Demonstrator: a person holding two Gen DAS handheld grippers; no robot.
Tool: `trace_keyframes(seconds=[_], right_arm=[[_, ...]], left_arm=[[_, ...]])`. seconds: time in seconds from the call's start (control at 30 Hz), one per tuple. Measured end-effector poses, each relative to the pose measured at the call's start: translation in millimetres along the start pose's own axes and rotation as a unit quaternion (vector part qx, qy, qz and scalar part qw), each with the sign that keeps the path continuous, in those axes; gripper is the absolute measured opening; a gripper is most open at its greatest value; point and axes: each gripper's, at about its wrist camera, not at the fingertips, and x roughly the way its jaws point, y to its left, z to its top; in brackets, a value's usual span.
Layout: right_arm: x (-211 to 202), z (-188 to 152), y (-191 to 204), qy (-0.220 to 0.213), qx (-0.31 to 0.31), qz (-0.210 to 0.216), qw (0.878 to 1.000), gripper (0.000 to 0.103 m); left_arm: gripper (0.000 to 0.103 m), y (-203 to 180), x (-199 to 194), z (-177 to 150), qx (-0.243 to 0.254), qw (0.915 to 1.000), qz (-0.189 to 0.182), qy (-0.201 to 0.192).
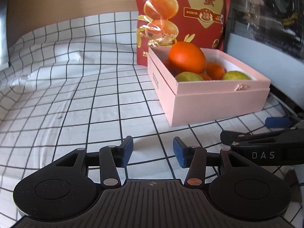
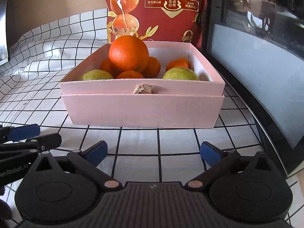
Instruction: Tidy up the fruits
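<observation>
A pink box [image 2: 142, 110] stands on the checked cloth, straight ahead in the right wrist view and to the right in the left wrist view [image 1: 214, 102]. It holds a large orange [image 2: 128, 54] on top of several small tangerines [image 2: 153, 66], plus two green fruits [image 2: 180, 74] at the front. The orange also shows in the left wrist view [image 1: 187, 58]. My left gripper [image 1: 153, 152] is open and empty, low over the cloth left of the box. My right gripper [image 2: 153, 152] is open wide and empty, just in front of the box.
A red snack bag [image 2: 157, 9] stands upright behind the box. A dark framed screen [image 2: 256, 47] runs along the right side. The white checked cloth [image 1: 76, 95] stretches left, with folds. A beige wall is behind.
</observation>
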Motion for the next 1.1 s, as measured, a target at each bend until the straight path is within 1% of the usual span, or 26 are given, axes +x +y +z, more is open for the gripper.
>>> trace_keyframes(seconds=[0.3, 1.1], right_arm=[[0.2, 0.3, -0.3, 0.0, 0.0, 0.0, 1.0, 0.103], [0.3, 0.2, -0.3, 0.0, 0.001, 0.0, 1.0, 0.103]], left_arm=[[0.052, 4.1, 0.6, 0.5, -0.008, 1.0, -0.003, 0.0], [0.052, 4.4, 0.3, 0.4, -0.01, 0.9999, -0.004, 0.0]])
